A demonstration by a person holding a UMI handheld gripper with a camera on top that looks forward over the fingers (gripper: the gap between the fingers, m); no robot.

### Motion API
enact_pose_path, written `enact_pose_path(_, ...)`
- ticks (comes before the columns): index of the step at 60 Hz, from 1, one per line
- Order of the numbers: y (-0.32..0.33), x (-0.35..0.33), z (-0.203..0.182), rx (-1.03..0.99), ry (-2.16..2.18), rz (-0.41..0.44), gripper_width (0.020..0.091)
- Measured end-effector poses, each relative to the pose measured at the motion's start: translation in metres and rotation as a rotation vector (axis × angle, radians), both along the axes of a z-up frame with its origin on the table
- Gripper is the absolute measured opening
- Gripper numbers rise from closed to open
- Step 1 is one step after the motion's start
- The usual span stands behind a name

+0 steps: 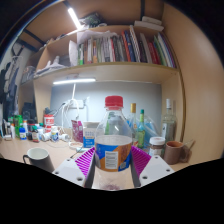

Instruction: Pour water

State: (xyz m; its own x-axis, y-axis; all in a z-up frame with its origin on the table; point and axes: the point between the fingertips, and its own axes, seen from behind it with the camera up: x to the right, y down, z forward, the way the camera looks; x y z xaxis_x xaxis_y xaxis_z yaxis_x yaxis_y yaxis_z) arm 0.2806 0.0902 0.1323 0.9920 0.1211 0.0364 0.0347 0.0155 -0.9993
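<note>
Gripper [113, 160] clamps upright bottle [113, 140], cap up.

The tool [113, 166] has two pale, whitish fingers [72, 170], each lined with a magenta pad [85, 159] on its inner face.

I've got the gripper [113, 160] closed on a clear water bottle [113, 140], red cap, orange label, center frame. White mug [38, 157] lower left on desk [20, 150]. Bookshelf [120, 48] across top.
</note>
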Motion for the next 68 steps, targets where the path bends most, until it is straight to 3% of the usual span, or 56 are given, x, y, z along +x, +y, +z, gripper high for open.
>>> enact_pose_path(6, 0.003, 0.007, -0.007, -0.026, -0.012, -0.013, 0.0631)
enact_pose_path(11, 0.003, 0.014, -0.029, -0.127, -0.062, -0.033, 0.0845)
enact_pose_path(12, 0.002, 0.016, -0.030, -0.136, -0.060, -0.037, 0.0856)
enact_pose_path(26, -0.066, 0.012, -0.016, -0.145, -0.018, 0.028, 0.0840)
enact_pose_path(37, -0.157, 0.023, -0.005, -0.146, -0.039, -0.007, 0.0849)
enact_pose_path(54, -0.295, 0.001, -0.013, -0.220, -0.017, 0.046, 0.0851)
enact_pose_path(68, -0.348, 0.008, -0.002, -0.171, -0.021, 0.014, 0.0850)
